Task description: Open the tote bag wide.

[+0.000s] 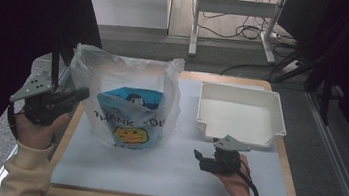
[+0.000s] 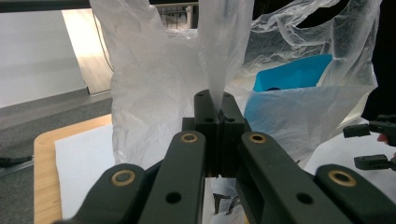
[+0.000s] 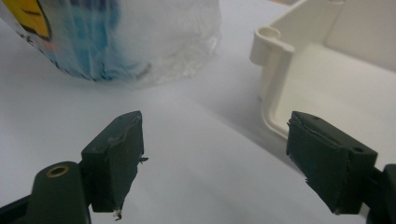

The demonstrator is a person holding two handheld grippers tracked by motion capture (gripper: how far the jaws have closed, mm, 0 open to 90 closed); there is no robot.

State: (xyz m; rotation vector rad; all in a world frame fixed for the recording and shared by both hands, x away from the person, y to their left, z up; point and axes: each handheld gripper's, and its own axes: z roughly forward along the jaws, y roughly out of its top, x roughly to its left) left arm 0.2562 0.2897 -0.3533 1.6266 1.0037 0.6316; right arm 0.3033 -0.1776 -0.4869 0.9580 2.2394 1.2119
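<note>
A clear plastic bag (image 1: pixel 126 102) printed with "THANK YOU" and a yellow smiley stands on the white mat, with a blue item (image 1: pixel 129 100) inside it. My left gripper (image 1: pixel 80 94) is shut on the bag's left handle, which rises as a strip (image 2: pixel 222 56) from between the jaws. The blue item (image 2: pixel 292 72) shows through the film beyond. My right gripper (image 1: pixel 198 157) rests low on the mat to the right of the bag, open and holding nothing. In its own view the right gripper (image 3: pixel 215 154) has the bag (image 3: pixel 126 37) ahead at upper left.
An empty white tray (image 1: pixel 241 114) sits at the back right of the mat, its corner (image 3: pixel 271 56) just beyond my right jaw. The mat (image 1: pixel 153 168) lies on a wooden table (image 1: pixel 278 141). Desk legs and cables stand on the floor behind.
</note>
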